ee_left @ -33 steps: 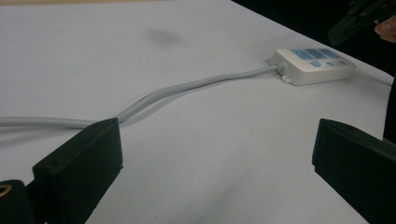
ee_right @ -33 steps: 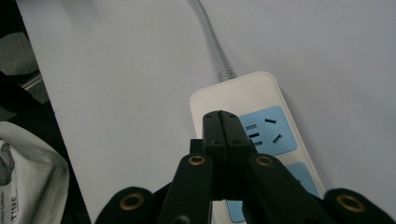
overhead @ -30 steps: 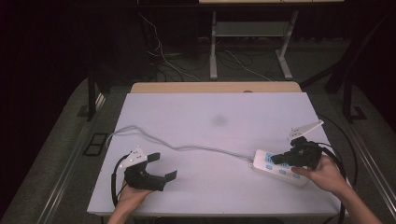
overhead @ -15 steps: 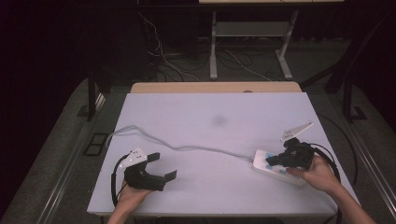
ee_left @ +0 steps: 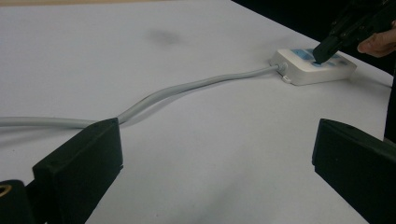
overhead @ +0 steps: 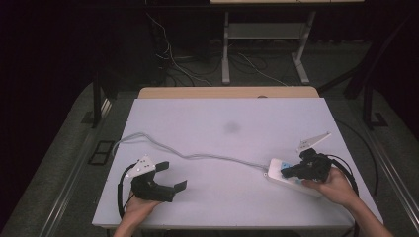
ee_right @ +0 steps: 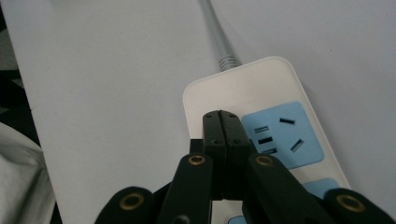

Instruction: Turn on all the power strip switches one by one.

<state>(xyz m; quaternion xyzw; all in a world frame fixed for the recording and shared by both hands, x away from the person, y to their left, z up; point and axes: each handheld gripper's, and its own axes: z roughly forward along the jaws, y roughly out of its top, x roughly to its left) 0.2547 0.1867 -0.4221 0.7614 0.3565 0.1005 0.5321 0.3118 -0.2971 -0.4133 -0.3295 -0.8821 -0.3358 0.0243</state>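
Observation:
A white power strip with blue socket faces lies at the table's right front; its grey cable snakes left across the white table. My right gripper is shut, jaws pressed together with nothing between them, and its tips sit on the strip's top near the cable end. In the right gripper view the closed tips rest on the power strip beside a blue socket. My left gripper rests open near the front left. From the left gripper view, the wide-apart jaws frame the cable and the power strip.
A wooden strip runs along the table's far edge. Beyond it are a metal stand and loose floor cables. The right gripper's cable loops by the table's right edge.
My right gripper has shifted a little left along the power strip toward its cable end. The left gripper has stayed put.

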